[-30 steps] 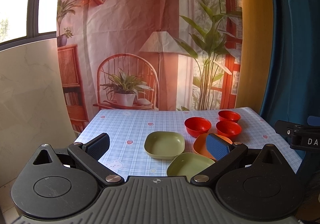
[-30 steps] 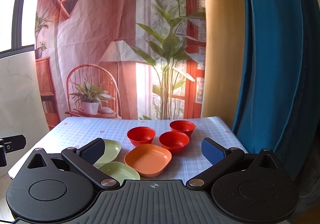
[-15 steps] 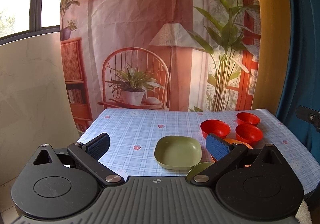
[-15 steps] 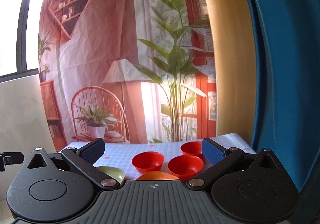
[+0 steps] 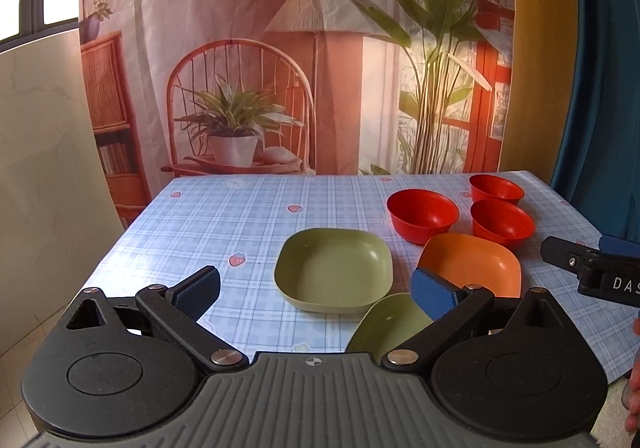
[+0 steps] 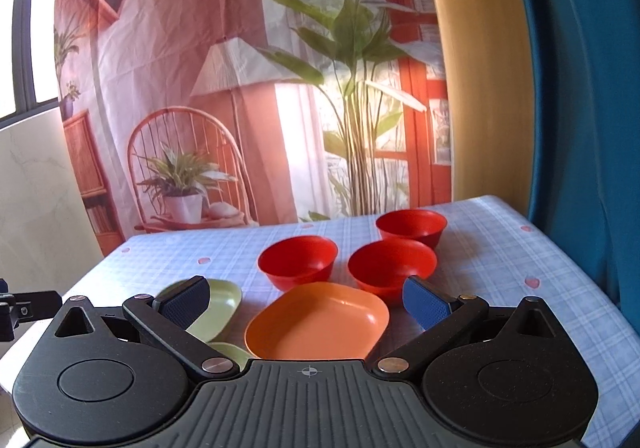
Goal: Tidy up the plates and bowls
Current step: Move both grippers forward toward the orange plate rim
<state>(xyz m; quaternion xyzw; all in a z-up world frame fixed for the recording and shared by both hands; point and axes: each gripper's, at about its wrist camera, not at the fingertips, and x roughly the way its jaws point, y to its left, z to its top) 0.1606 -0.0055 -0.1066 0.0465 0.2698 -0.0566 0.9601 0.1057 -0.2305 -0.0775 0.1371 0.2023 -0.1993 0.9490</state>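
Both grippers have tipped back down since half a second ago, so more of the table [image 5: 240,215] shows again. The left gripper [image 5: 316,288] and the right gripper [image 6: 306,298] hang above the near edge, jaws spread wide, holding nothing. Two green plates [image 5: 334,268] [image 5: 390,322] and an orange plate [image 6: 316,322] lie close together, three red bowls [image 6: 298,260] [image 6: 392,264] [image 6: 412,226] behind them. A checked cloth covers the table; a printed backdrop [image 5: 248,47] and a blue curtain [image 6: 580,87] hang beyond.
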